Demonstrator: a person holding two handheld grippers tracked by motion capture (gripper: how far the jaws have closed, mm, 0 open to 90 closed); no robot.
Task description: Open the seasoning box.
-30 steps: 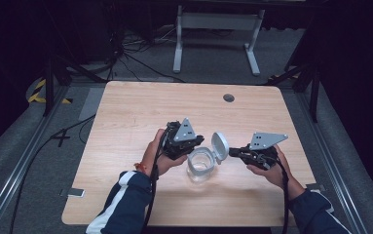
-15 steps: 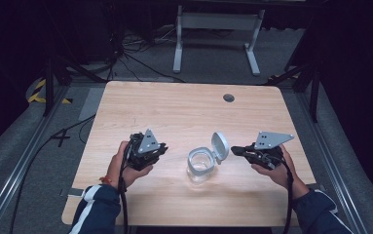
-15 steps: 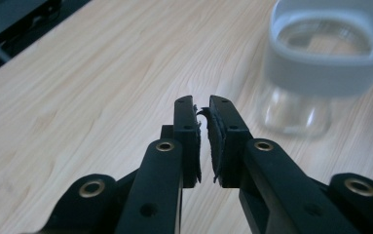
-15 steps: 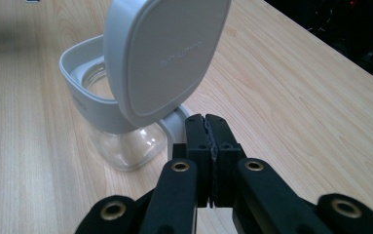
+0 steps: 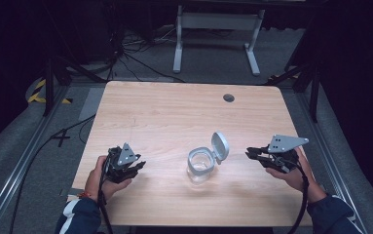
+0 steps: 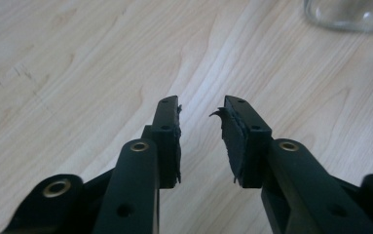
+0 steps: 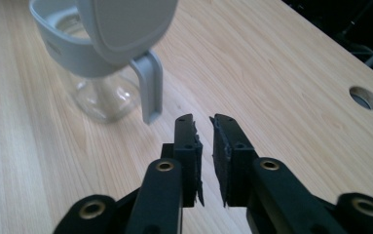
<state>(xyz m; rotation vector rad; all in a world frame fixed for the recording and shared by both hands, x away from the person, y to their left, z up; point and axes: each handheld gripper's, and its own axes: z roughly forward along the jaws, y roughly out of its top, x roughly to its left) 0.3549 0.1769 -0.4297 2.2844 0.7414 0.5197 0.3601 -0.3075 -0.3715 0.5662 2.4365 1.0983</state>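
Wooden table (image 5: 174, 117) — glass jar (image 5: 199, 165) upright, lid (image 5: 219, 145) flipped open.

Jar (image 5: 201, 165) on table (image 5: 174, 117), between tools.

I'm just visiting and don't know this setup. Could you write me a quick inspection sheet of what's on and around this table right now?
Surface: light wooden table, round hole near far edge.
Job's things: clear glass jar with grey flip lid, lid open and upright.
Clutter: nothing seen.
Grippers: left gripper jaws apart, holding nothing; right gripper jaws slightly apart, holding nothing, just beside the lid.
Cables: black cable trailing from right gripper.
Surroundings: grey floor, white metal stand beyond table.
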